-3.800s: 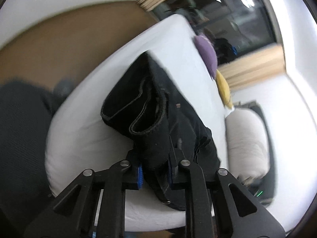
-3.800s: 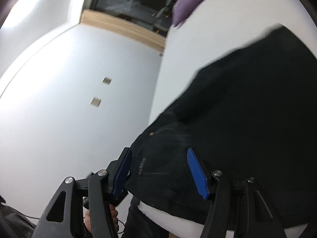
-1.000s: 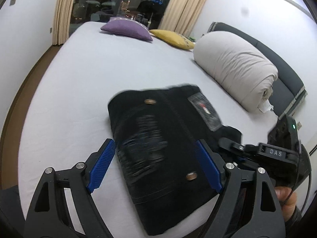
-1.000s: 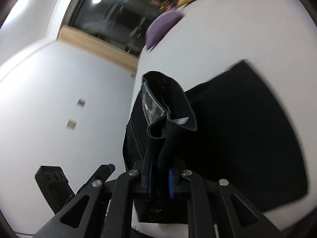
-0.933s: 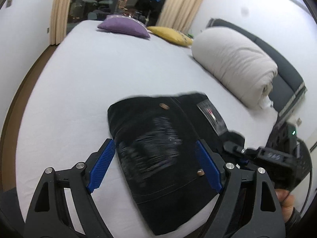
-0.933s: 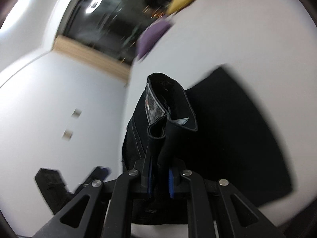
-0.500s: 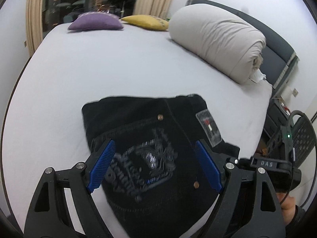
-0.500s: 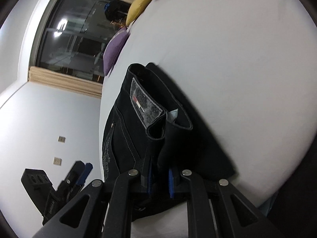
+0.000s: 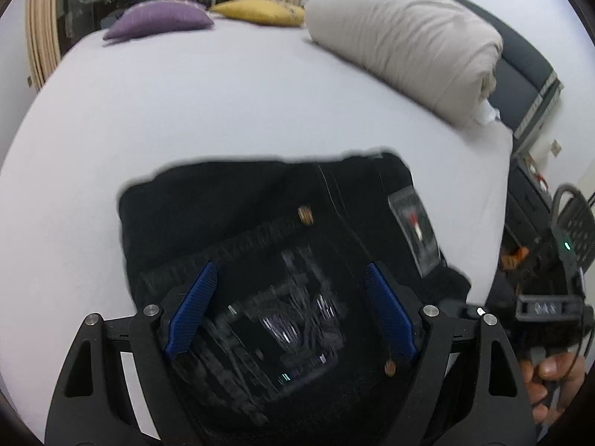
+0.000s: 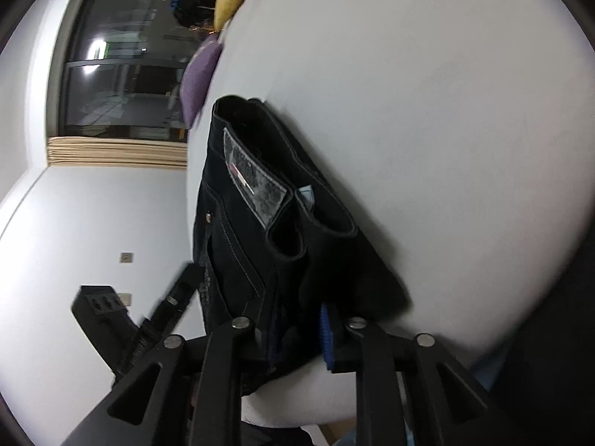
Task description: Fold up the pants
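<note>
Folded pants (image 9: pixel 267 223) on bed (image 9: pixel 223 104) (rolled duvet (image 9: pixel 405 33) beyond); left claw (image 9: pixel 290 312) apart, right claw (image 10: pixel 297 330) just loosening around waistband

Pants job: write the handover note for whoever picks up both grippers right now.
Left gripper: open, hovering over the folded black pants, gripping nothing.
Right gripper: jaws have just been opening; the waistband end sits between them, no longer pinched tight.
Pants: a folded bundle near the front edge of the white bed, label patch up.
Done: the fold itself.
Left: withdraw the right gripper, perhaps flatten the bundle.
</note>
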### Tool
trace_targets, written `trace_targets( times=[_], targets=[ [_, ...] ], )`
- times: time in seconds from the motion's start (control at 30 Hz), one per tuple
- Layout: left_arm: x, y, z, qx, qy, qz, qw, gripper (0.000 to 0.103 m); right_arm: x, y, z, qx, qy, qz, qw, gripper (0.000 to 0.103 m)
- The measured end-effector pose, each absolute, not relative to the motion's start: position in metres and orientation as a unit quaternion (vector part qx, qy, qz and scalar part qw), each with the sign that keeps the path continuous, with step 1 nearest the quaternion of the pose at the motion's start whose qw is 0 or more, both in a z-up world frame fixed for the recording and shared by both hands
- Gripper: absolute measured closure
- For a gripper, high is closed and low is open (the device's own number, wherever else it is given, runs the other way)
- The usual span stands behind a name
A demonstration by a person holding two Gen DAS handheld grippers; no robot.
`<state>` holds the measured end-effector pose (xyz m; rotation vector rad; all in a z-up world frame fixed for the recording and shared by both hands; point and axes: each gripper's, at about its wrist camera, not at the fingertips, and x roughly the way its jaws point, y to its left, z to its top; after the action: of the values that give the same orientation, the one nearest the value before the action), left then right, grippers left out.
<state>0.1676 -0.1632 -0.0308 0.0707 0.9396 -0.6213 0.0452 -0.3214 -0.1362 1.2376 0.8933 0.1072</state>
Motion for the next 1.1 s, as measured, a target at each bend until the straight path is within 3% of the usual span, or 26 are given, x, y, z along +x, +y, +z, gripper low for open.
trace_targets(
  times=[0.1, 0.17, 0.2, 0.23, 0.4, 0.53, 0.57, 0.67, 0.93, 1.1],
  targets=[
    [0.186, -0.159, -0.030, 0.016, 0.445, -0.295, 0.846, 0.023, 0.026, -0.332, -0.114, 0.525, 0.403, 0.003, 0.750, 0.070],
    [0.197, -0.161, -0.043, 0.028, 0.465, -0.291, 0.836, 0.039, 0.023, -0.337, -0.097, 0.509, 0.390, -0.008, 0.767, 0.070],
    [0.201, -0.162, -0.053, 0.034, 0.479, -0.285, 0.829, 0.053, 0.025, -0.340, -0.089, 0.503, 0.380, -0.004, 0.776, 0.070],
    [0.203, -0.161, -0.063, 0.034, 0.489, -0.279, 0.826, 0.061, 0.027, -0.341, -0.083, 0.499, 0.374, 0.005, 0.782, 0.070],
    [0.210, -0.157, -0.073, 0.014, 0.485, -0.284, 0.827, 0.062, 0.090, -0.319, -0.059, 0.475, 0.391, 0.101, 0.782, 0.070],
    [0.208, -0.153, -0.073, 0.011, 0.478, -0.290, 0.829, 0.062, 0.148, -0.306, -0.081, 0.464, 0.412, 0.139, 0.771, 0.070],
    [0.206, -0.151, -0.073, 0.010, 0.477, -0.290, 0.830, 0.062, 0.161, -0.311, -0.092, 0.473, 0.415, 0.141, 0.764, 0.073],
    [0.204, -0.152, -0.073, 0.010, 0.475, -0.289, 0.831, 0.062, 0.183, -0.335, -0.119, 0.492, 0.419, 0.103, 0.756, 0.103],
    [0.190, -0.146, -0.069, 0.008, 0.474, -0.277, 0.836, 0.062, 0.123, -0.376, -0.142, 0.542, 0.382, 0.078, 0.744, 0.103],
    [0.178, -0.148, -0.064, 0.027, 0.474, -0.263, 0.840, 0.062, 0.098, -0.364, -0.131, 0.519, 0.387, 0.056, 0.760, 0.103]
  ],
)
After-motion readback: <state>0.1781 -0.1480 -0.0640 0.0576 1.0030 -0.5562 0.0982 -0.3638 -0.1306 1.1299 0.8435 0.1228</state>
